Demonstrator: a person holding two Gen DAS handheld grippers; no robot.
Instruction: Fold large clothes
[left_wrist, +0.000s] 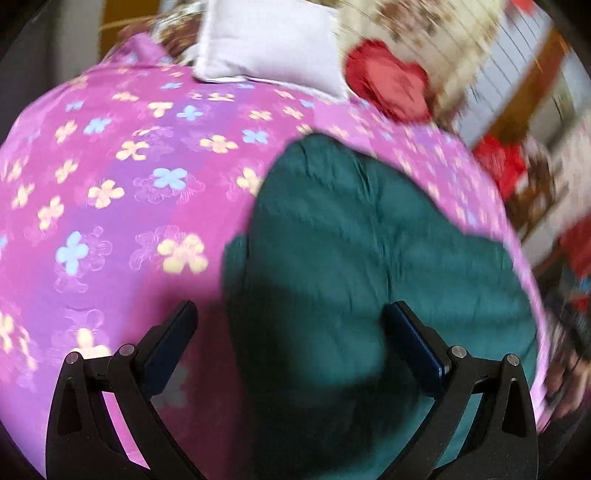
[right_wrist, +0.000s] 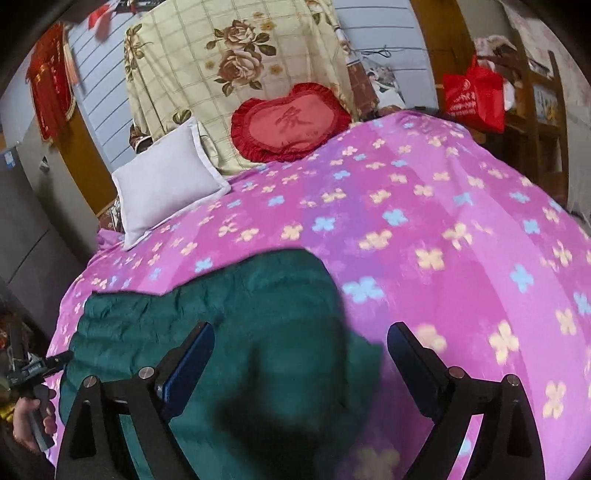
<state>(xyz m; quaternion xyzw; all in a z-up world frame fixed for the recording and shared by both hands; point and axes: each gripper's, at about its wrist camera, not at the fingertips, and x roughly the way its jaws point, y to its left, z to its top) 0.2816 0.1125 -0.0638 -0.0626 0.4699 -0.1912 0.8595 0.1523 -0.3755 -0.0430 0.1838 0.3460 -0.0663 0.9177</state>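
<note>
The dark green garment (left_wrist: 351, 266) lies bunched on the pink flowered bedcover (left_wrist: 122, 155), toward the near edge of the bed. The left gripper (left_wrist: 291, 332) hangs above it with jaws spread wide and nothing between them; the garment's left border passes between the two fingers, so cloth sits ahead and to the right and bare bedcover to the left. The right gripper (right_wrist: 299, 350) is likewise wide open and empty, its left finger over the cloth, its right finger over bedcover. The garment (right_wrist: 229, 314) thus lies between the two grippers, its long axis apparently running across the bed from one to the other, though the heaped cloth leaves that uncertain. Neither gripper is clearly nearer; whether either touches the cloth cannot be told. The right wrist view shows the garment's far left end, the person's left hand (right_wrist: 31, 424) on its handle, and the white pillow (right_wrist: 166, 177) and red heart cushion (right_wrist: 291, 123) at the head of the bed. The left wrist view, blurred, shows the rounded far lobe of the garment. Judgement: each gripper needs to take its own end.
</note>
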